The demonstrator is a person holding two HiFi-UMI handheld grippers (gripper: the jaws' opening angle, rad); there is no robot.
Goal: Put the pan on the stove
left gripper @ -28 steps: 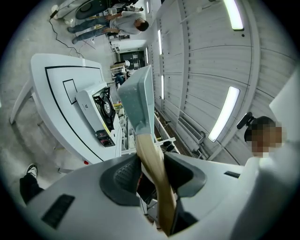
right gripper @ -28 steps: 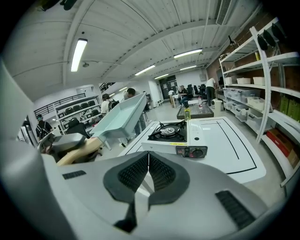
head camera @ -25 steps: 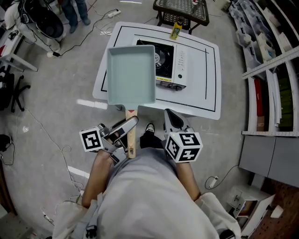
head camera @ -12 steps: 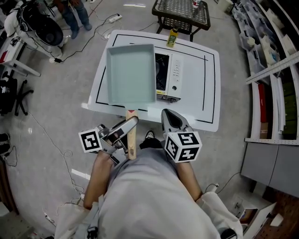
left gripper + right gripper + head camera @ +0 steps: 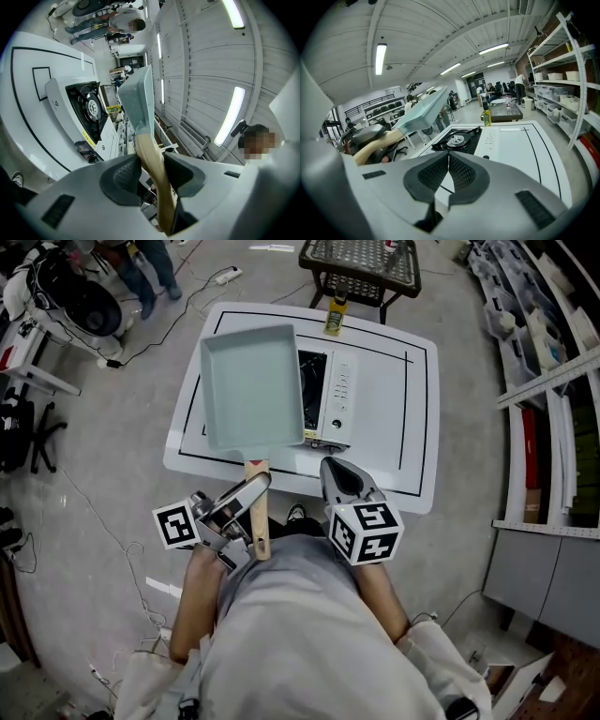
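Rectangular pale-green pan (image 5: 251, 385) held in air above left side of white table (image 5: 408, 418), right edge overlapping portable gas stove (image 5: 330, 399) in head view — not set down. Left gripper (image 5: 152, 166) pinches pan's wooden handle (image 5: 258, 512). Right gripper (image 5: 448, 171) — jaws pressed together, empty, at table's near edge. Yellow bottle (image 5: 333, 315) at far edge.
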